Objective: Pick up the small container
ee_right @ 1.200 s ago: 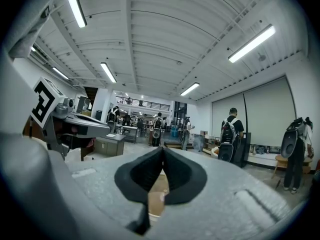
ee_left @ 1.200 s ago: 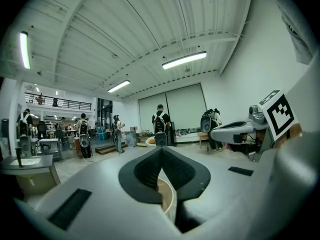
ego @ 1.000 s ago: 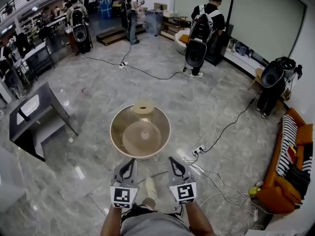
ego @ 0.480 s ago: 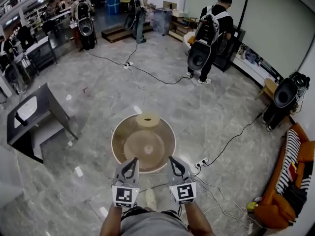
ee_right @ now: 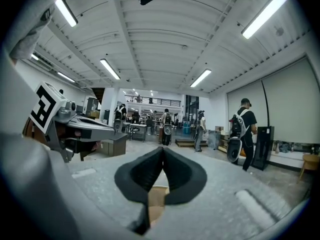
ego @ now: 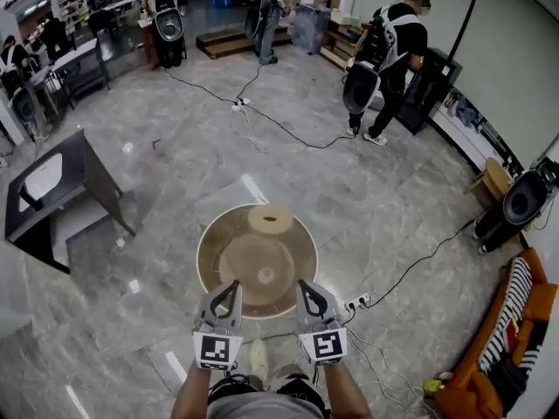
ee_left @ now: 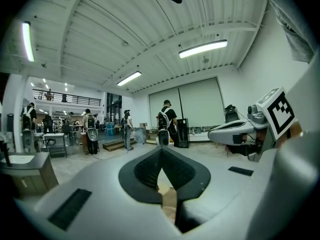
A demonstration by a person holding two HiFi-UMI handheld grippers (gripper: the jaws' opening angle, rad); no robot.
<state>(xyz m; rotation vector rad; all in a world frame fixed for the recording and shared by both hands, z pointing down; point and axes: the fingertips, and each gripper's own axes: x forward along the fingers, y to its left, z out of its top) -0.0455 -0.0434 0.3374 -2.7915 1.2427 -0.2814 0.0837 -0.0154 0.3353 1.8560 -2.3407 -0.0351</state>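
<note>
Head view: left tongs (ego: 232,285), right tongs (ego: 302,284) carry black-and-white square markers (ego: 217,350).

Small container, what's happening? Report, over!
Left tool shut, empty; right tool shut, empty. Small container untouched on round table's far side. Nothing blocking it.
</note>
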